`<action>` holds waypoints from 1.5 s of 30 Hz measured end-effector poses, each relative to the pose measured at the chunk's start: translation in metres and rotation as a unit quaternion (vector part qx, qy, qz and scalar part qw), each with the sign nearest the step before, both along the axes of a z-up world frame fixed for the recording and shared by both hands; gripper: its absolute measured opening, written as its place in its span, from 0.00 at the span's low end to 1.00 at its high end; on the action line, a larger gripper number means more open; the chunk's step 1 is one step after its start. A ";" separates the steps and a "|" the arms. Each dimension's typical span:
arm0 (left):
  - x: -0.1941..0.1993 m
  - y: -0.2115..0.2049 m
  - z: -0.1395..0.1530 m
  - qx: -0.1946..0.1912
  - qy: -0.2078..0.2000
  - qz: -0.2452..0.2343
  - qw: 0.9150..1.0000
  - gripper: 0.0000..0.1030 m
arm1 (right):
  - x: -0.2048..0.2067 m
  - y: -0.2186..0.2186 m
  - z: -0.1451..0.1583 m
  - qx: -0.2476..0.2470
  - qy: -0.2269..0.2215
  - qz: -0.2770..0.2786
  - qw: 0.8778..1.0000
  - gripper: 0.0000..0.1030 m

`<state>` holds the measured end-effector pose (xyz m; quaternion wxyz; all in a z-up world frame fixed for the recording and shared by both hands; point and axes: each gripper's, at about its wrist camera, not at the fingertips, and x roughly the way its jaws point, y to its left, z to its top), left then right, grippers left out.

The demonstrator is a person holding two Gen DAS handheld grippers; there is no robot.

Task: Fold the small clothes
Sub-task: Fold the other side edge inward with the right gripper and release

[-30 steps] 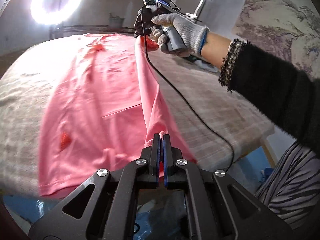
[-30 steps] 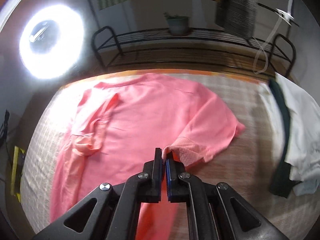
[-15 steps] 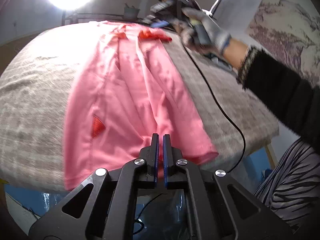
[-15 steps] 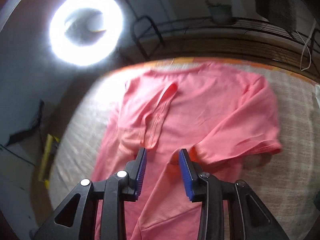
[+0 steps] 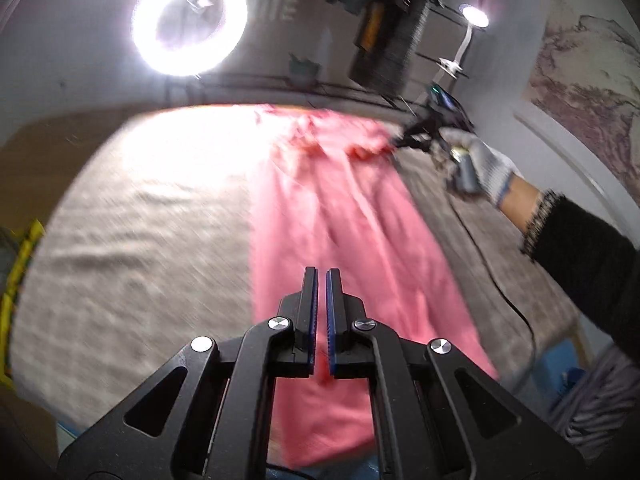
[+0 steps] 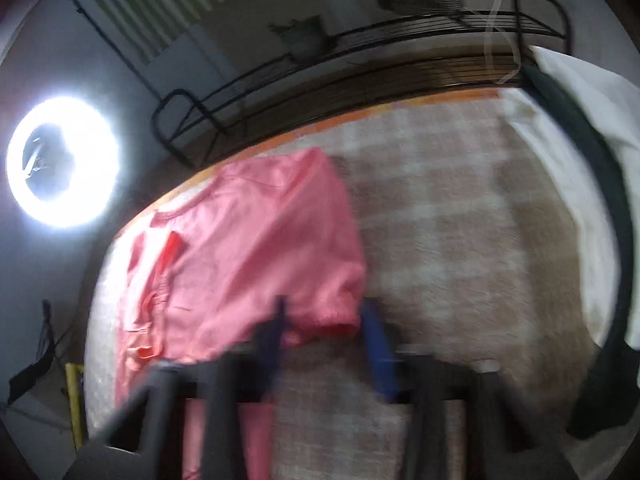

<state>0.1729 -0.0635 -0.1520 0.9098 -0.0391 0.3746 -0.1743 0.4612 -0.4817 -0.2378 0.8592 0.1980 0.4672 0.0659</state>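
A pink T-shirt (image 5: pixel 340 220) lies lengthwise on the checked tablecloth (image 5: pixel 140 220), its right side folded over onto the body. My left gripper (image 5: pixel 322 272) hovers shut above the shirt's near end; I see no cloth pinched in it. In the left wrist view a gloved hand (image 5: pixel 484 168) holds my right gripper (image 5: pixel 400 142) at the shirt's far right corner. In the blurred right wrist view my right gripper (image 6: pixel 324 312) has its jaws wide apart and closing, with the shirt's (image 6: pixel 248 248) sleeve hem (image 6: pixel 336 320) between the fingers (image 6: pixel 374 344), not pressed.
A white and a dark garment (image 6: pixel 592 160) lie at the table's right end. A black metal rack (image 6: pixel 360 52) stands behind the table, and a ring light (image 5: pixel 188 20) glares at the back left. A black cable (image 5: pixel 492 280) trails over the right edge.
The shirt's right side was folded over and laid down. My left gripper let the hem go and drew back and up. My right gripper opened, dropped its edge and moved to the sleeve.
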 end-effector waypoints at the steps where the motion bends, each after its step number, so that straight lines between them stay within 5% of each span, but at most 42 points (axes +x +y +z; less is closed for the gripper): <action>1: 0.003 0.005 0.002 -0.001 -0.005 0.008 1.000 0.00 | 0.002 0.003 0.002 -0.001 -0.003 0.004 1.000 0.04; 11: 0.019 0.023 -0.004 -0.036 0.004 0.027 0.999 0.00 | 0.046 0.095 0.085 -0.072 -0.088 0.106 0.988 0.02; 16: 0.024 0.025 -0.004 -0.034 0.007 0.030 0.999 0.00 | 0.084 0.157 0.062 -0.127 -0.049 0.142 0.980 0.04; 18: 0.025 0.027 -0.004 -0.033 0.005 0.033 0.999 0.00 | 0.096 0.163 0.042 -0.128 -0.010 0.135 0.983 0.25; 23: 0.031 0.034 -0.010 -0.044 0.018 0.033 0.998 0.00 | 0.081 0.142 0.036 -0.107 -0.008 0.124 0.986 0.29; 28: 0.030 0.024 -0.018 -0.035 0.023 0.006 0.999 0.03 | 0.024 0.092 0.076 -0.060 -0.046 0.095 0.993 0.29; 32: 0.024 0.018 -0.022 -0.040 0.028 -0.009 0.999 0.31 | -0.041 0.069 0.100 -0.037 -0.063 0.100 0.992 0.30; 35: 0.013 0.017 -0.023 -0.029 0.020 -0.010 0.999 0.33 | -0.102 0.068 0.111 -0.021 -0.071 0.119 0.990 0.30; 40: -0.006 0.027 -0.033 -0.020 0.033 0.007 0.999 0.33 | -0.211 0.085 0.098 0.007 -0.070 0.162 0.984 0.30; 45: -0.025 0.039 -0.049 -0.043 0.068 0.025 0.996 0.33 | -0.297 0.133 0.052 0.007 -0.049 0.207 0.977 0.35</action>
